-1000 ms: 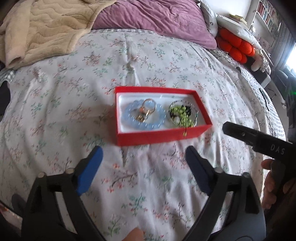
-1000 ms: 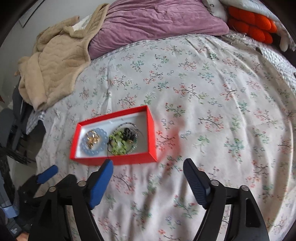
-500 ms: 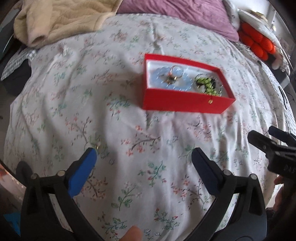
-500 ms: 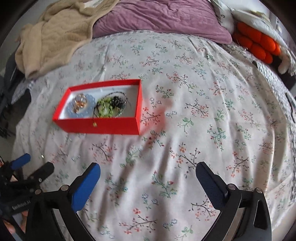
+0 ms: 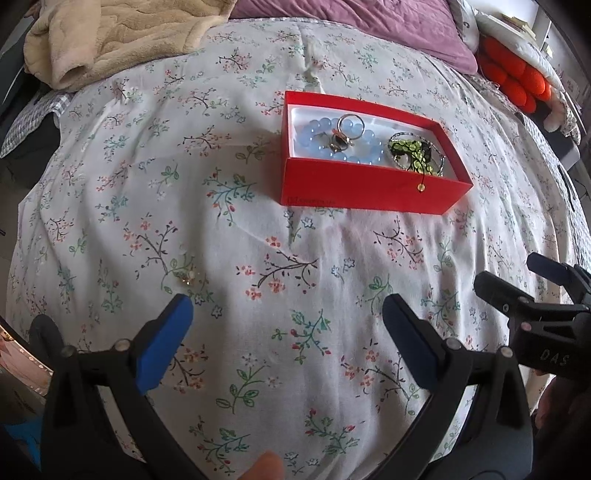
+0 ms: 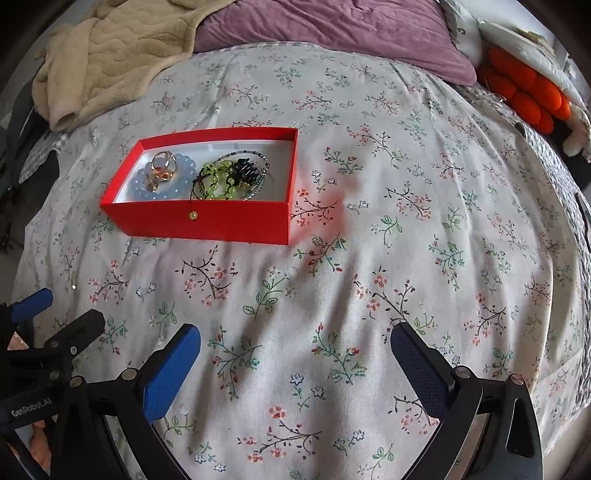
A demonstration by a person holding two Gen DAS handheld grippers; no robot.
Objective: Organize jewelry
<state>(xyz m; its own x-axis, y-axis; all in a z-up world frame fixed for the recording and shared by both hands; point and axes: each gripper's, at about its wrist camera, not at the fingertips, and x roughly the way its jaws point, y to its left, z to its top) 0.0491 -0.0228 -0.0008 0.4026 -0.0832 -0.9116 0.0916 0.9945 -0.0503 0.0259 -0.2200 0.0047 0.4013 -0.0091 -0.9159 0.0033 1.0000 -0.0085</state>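
Cardboard box (image 5: pixel 369 192), red outside and white-lined inside, rectangular and shallow with straight walls, sits on the bed's floral sheet (image 5: pixel 258 258), no lid on it. Its long axis runs left to right across both views; in the left wrist view the right end lies nearer the camera than the left end. Inside, at the left end, lies a ring of smooth, round, translucent pale blue beads (image 6: pixel 173 184), with gold-toned metal rings (image 6: pixel 162 170) resting on top of it. At the right end lies a coil of glossy green beads (image 6: pixel 218 182) tangled with dark faceted beads and a thin silvery beaded chain. A dark cord from the green piece hangs over the near wall, ending in a small yellow-green bead (image 6: pixel 192 215) against the red face.

On the sheet, well left of the box and just beyond the left hand-held gripper (image 5: pixel 284 317), lies a small gold-toned item (image 5: pixel 186 280), too small to identify.

Both tools have black frames and blue textured pads. The left hand-held gripper stands spread wide over bare sheet, nothing between its pads. The right hand-held gripper (image 6: pixel 295 343) has just been opening and is spread wide likewise, nothing between its pads.

At the far edge lie a quilted beige blanket (image 6: pixel 110 55), a crinkled mauve pillow (image 6: pixel 332 26) and a knobbly orange cushion (image 6: pixel 524 88).
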